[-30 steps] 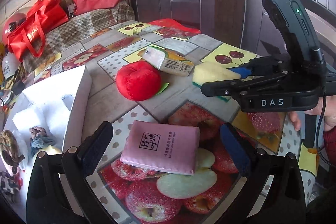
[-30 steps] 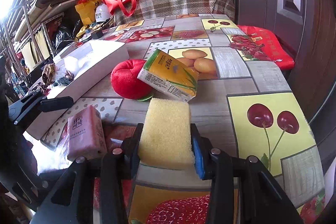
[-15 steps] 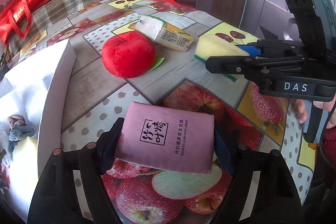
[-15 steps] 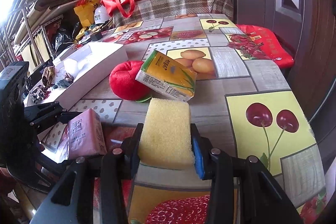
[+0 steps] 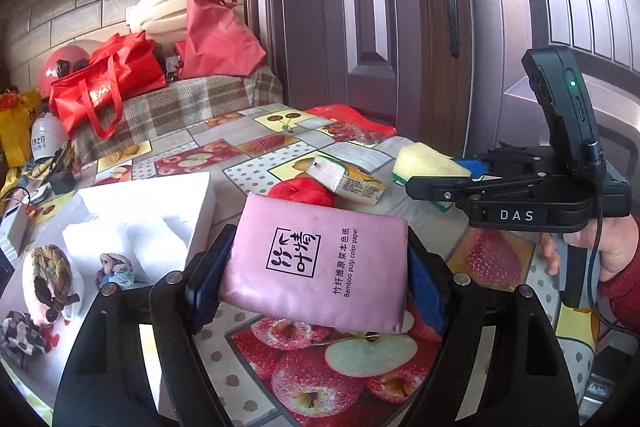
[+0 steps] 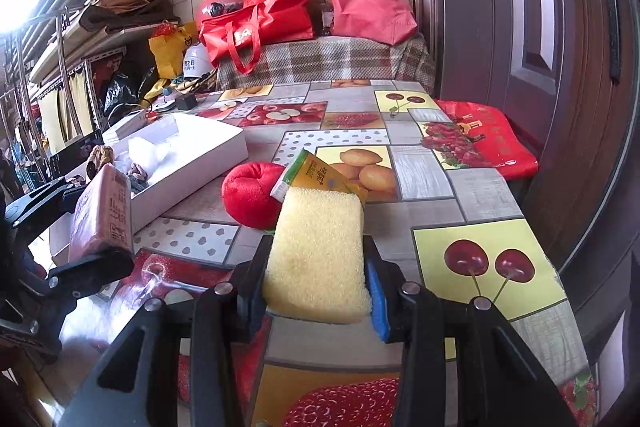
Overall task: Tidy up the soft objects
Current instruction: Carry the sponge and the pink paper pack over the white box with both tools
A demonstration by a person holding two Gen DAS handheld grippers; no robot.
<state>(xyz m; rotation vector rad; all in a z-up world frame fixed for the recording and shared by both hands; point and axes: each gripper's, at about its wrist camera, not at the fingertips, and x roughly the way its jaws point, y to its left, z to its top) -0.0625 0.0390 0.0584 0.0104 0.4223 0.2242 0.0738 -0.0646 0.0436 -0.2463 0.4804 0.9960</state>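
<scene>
Fingers (image 5: 208,275) of your left gripper (image 5: 316,263) clenched on pink tissue pack (image 5: 320,263), lifted off counter (image 5: 360,359), beside white box (image 5: 152,203). Pack light, squashy, slick wrap; grip on side edges looks sound, don't squeeze harder. Right gripper (image 6: 316,283) clamps yellow sponge (image 6: 318,251) by its sides, raised too; springy, near weightless. Red plush (image 6: 250,197) and green pack (image 6: 316,177) lie on counter beyond; take plush across middle.

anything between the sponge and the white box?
Yes: the red plush apple sits between the sponge and the white box, in the right wrist view.
</scene>
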